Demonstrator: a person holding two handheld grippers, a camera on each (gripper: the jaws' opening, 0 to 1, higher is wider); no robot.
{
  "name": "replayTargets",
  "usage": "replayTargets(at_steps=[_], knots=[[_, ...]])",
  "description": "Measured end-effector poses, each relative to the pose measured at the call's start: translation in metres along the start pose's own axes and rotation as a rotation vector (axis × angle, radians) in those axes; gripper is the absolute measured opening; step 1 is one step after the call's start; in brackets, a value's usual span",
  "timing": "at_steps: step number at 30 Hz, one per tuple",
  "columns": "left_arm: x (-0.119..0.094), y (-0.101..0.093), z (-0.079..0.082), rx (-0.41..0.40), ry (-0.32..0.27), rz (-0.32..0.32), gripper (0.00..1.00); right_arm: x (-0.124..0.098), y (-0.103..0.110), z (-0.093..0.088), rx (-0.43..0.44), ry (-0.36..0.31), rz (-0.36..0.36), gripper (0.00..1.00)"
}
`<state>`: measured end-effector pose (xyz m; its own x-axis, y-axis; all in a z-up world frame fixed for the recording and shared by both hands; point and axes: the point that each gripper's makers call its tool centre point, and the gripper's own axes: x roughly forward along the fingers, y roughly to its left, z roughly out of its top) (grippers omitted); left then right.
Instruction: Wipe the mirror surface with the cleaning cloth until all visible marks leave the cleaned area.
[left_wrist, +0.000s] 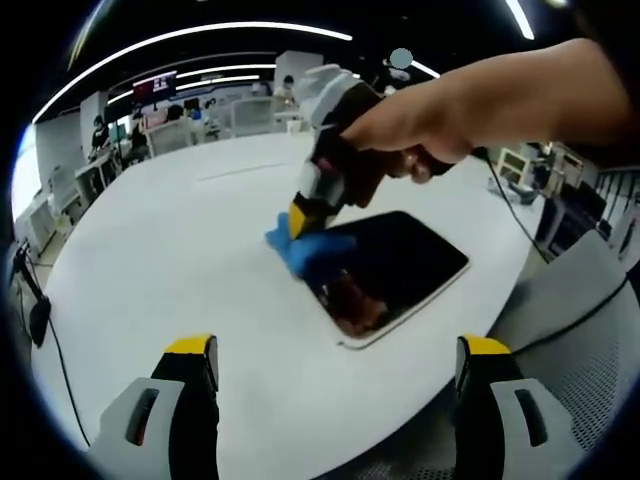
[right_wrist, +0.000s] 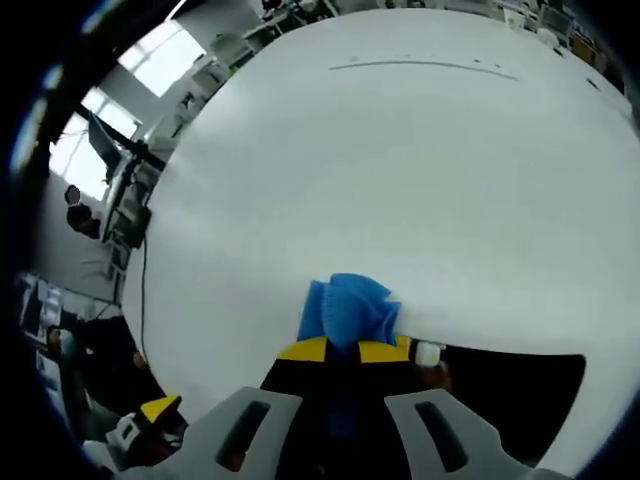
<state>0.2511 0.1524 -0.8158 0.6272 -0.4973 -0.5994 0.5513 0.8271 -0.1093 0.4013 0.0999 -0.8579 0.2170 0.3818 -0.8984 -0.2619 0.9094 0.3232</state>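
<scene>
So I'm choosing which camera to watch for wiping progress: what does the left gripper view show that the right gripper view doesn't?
Left gripper view only: the whole mirror lying flat on the white table, a hand holding the right gripper over its far corner, and the left gripper open above the table's near edge.

Right gripper view only: a close look down at the right gripper's yellow-tipped fingers shut on the blue cloth, and just a dark strip of mirror.

Both: blue cloth, mirror, table, right gripper. Marks on the glass can't be judged in either.
</scene>
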Motion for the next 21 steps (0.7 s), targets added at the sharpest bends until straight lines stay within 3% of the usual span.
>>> replayTargets(at_steps=[21], knots=[[-0.001,0.003,0.001,0.002,-0.006,0.017,0.99,-0.004,0.005,-0.013,-0.005,0.007,0.006,0.03]])
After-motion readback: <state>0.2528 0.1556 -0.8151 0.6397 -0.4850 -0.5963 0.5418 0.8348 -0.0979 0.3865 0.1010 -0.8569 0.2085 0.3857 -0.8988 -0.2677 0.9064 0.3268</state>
